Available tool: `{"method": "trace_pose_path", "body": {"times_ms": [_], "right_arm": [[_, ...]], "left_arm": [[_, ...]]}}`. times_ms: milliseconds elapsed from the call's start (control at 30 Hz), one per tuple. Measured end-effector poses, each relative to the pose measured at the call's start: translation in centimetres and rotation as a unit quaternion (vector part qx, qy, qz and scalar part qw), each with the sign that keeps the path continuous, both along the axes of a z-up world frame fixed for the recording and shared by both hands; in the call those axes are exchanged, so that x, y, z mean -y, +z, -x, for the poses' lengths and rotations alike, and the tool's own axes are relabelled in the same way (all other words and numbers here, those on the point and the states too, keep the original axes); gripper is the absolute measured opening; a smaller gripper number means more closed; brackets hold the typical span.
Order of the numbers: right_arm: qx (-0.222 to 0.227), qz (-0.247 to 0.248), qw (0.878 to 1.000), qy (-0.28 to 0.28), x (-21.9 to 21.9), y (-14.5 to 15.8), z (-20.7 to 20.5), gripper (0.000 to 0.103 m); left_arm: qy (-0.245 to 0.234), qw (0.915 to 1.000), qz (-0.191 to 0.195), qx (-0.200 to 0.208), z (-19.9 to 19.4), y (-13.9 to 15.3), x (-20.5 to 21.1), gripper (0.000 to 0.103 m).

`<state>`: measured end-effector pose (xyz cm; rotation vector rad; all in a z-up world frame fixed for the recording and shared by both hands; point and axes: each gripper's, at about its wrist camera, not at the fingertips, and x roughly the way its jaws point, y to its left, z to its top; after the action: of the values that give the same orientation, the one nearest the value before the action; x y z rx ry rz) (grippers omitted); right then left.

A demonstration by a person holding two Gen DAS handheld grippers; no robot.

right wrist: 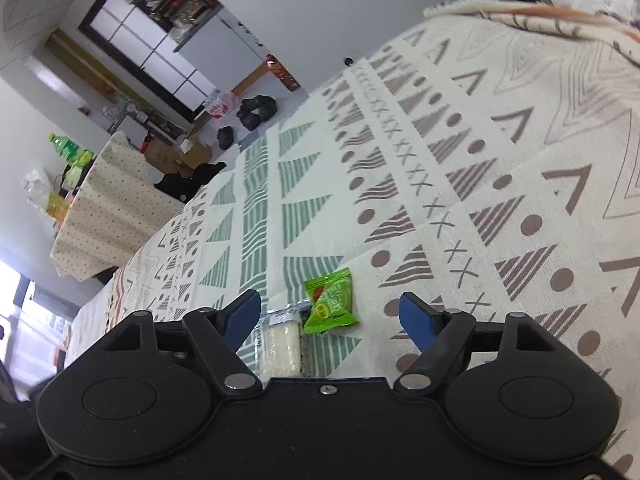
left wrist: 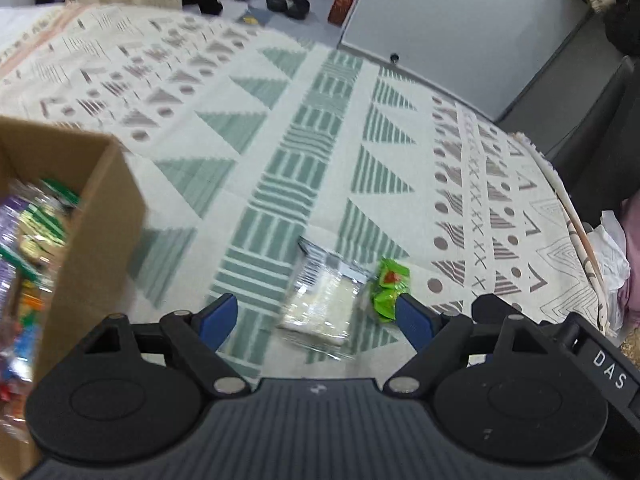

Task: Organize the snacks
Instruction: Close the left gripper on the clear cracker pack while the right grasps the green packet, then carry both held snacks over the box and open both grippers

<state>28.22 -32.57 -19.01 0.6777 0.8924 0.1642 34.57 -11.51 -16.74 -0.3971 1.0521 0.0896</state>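
Patterned tablecloth [left wrist: 280,128]: cardboard box [left wrist: 96,216] nearly full of snacks; clear rice-cracker pack [left wrist: 320,304] and green packet [left wrist: 390,288] left. Left gripper [left wrist: 316,316] and right gripper [right wrist: 330,316] wide apart, empty.

My cardboard box [left wrist: 92,216] runs off the left edge, and the snacks [left wrist: 24,240] inside smear into coloured streaks I can't read. The clear packet [right wrist: 280,344] slips under my right gripper's body, its near end hidden. The print on the green packet [right wrist: 330,300] is too small to make out.
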Motion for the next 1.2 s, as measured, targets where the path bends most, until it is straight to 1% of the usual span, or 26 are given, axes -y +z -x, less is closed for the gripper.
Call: {"method": "trace_pose_path", "body": {"times_ms": [133,367,467,500,533,633,800,933,1000,1033,1067,1100,1167,1200], "right_arm": [[-0.011,-0.004,1.0,-0.003,0.2,-1.0,-0.7,0.072],[-0.031,-0.003,1.0,0.003,-0.5,-2.8,-1.9,0.07],[-0.032,-0.001,0.999,0.004,-0.9,-3.3,-2.4,0.066],[-0.03,0.0,1.0,0.003,-1.1,-3.5,-2.5,0.066],[-0.027,0.001,1.0,0.005,-1.3,-3.5,-2.6,0.066],[-0.027,0.011,0.999,0.013,-2.2,-3.9,-3.1,0.066],[-0.029,0.028,0.999,0.019,-3.6,-4.6,-4.0,0.065],[-0.008,0.057,0.998,0.025,-5.1,-4.6,-4.5,0.064],[-0.003,0.073,0.997,0.031,-5.8,-4.8,-4.8,0.055],[-0.001,0.079,0.996,0.037,-6.1,-4.8,-4.9,0.044],[-0.002,0.084,0.996,0.043,-6.4,-4.9,-4.9,0.036],[-0.005,0.085,0.995,0.049,-6.6,-5.0,-4.9,0.036],[-0.004,0.088,0.995,0.055,-6.8,-4.8,-4.7,0.027],[-0.004,0.088,0.994,0.059,-7.0,-4.6,-4.6,0.027]], "left_arm": [[-0.008,0.9998,-0.001,-0.016,-1.0,-1.8,0.8,0.085],[0.002,0.9992,-0.013,-0.037,-2.3,-4.1,0.4,0.084],[0.018,0.9993,-0.009,-0.03,-2.4,-4.6,-0.3,0.076],[0.022,0.9994,-0.005,-0.027,-2.4,-4.7,-0.5,0.068],[0.027,0.9993,-0.001,-0.025,-2.5,-4.7,-0.8,0.064],[0.04,0.9989,0.014,-0.021,-2.6,-4.6,-1.8,0.044],[0.056,0.998,0.018,-0.025,-3.0,-4.3,-3.4,0.042],[0.061,0.9976,0.021,-0.027,-3.0,-4.0,-4.5,0.04],[0.063,0.9975,0.022,-0.026,-3.0,-3.8,-4.9,0.04],[0.064,0.9974,0.022,-0.025,-2.9,-3.7,-5.0,0.04],[0.064,0.9974,0.022,-0.024,-2.8,-3.5,-5.2,0.04],[0.064,0.9975,0.022,-0.022,-2.8,-3.4,-5.3,0.04],[0.063,0.9976,0.02,-0.018,-2.6,-3.0,-5.4,0.039],[0.064,0.9976,0.02,-0.016,-2.4,-2.8,-5.4,0.039]]}}
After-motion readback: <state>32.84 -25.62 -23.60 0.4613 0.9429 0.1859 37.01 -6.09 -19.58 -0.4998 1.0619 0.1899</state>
